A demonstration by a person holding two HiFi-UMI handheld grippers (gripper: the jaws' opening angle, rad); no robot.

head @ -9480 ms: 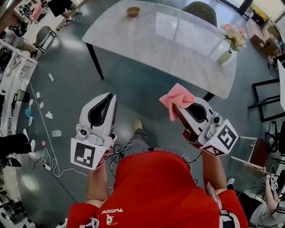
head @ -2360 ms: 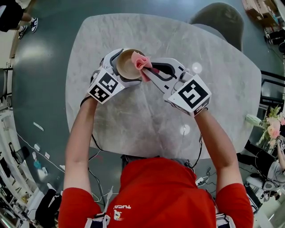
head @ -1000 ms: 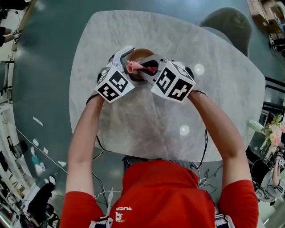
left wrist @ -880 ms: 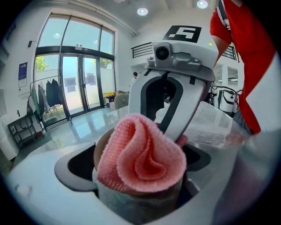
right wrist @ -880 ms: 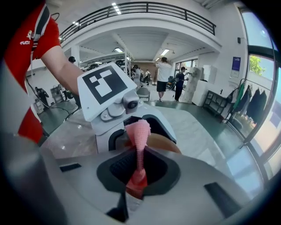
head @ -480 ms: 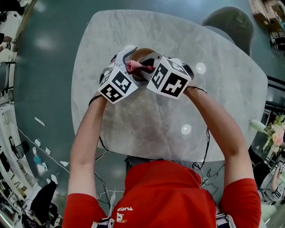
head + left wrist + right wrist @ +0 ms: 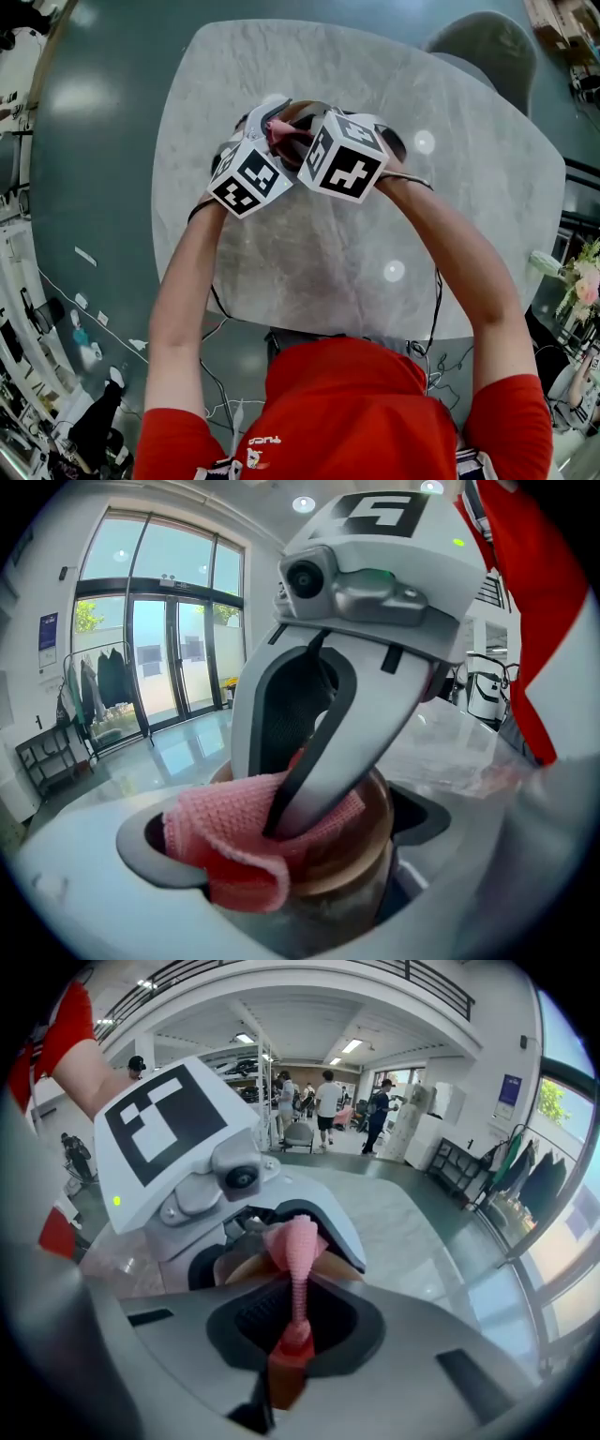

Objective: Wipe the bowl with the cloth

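Left gripper view showed the left gripper clamped around the bowl. The right gripper, pinching the pink cloth, pressed it inside that bowl. Wiping looked under way, not finished.

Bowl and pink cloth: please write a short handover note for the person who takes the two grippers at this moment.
Left gripper: shut on the brown bowl, over the marble table.
Right gripper: shut on the pink cloth, its tip pressing the cloth inside the bowl. One fold hangs over the rim.
Done: bowl and cloth are gripped and touching. How much is wiped cannot be told.
Left: probably rub the cloth round the inside, then set both down.
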